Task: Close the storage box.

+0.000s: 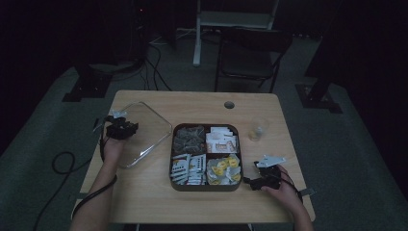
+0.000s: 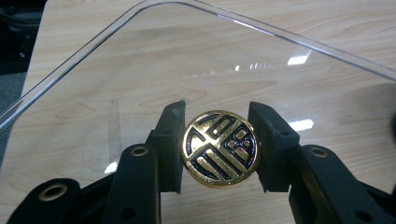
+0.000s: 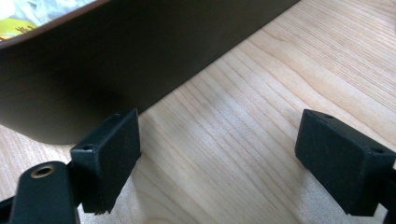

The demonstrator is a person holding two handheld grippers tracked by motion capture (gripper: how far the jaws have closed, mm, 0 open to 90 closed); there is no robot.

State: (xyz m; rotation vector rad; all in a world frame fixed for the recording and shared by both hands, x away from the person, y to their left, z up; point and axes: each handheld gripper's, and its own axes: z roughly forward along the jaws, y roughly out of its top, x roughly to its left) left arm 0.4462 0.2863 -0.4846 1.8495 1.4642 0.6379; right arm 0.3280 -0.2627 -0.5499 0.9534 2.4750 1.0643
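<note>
Gold and black, the round knob [image 2: 220,148] of the clear lid [image 2: 196,60] sits at the lower middle of the left gripper view, clamped from both sides by the black jaws of the left gripper [image 2: 217,147], whose pads press against its rim. In the high view that lid [image 1: 144,132] lies at the left middle of the frame on the wooden table [image 1: 202,199], its near right corner close to the dark tray [image 1: 205,186], and the left gripper [image 1: 120,127] rests over its left part with the person's hand behind it. The tray holds four compartments of packets: grey ones at the upper left, white and orange ones at the upper right, white boxes at the lower left, yellow and white sachets at the lower right. At the lower right of the frame the right gripper [image 1: 250,182] lies on the table just beside the tray's right wall. In the right gripper view its jaws stand wide apart with bare wood between them, holding nothing, and the tray's dark wall [image 3: 140,60] crosses the upper left, close to one jaw. A small clear cup [image 1: 257,130] stands to the upper right of the tray, apart from it.
</note>
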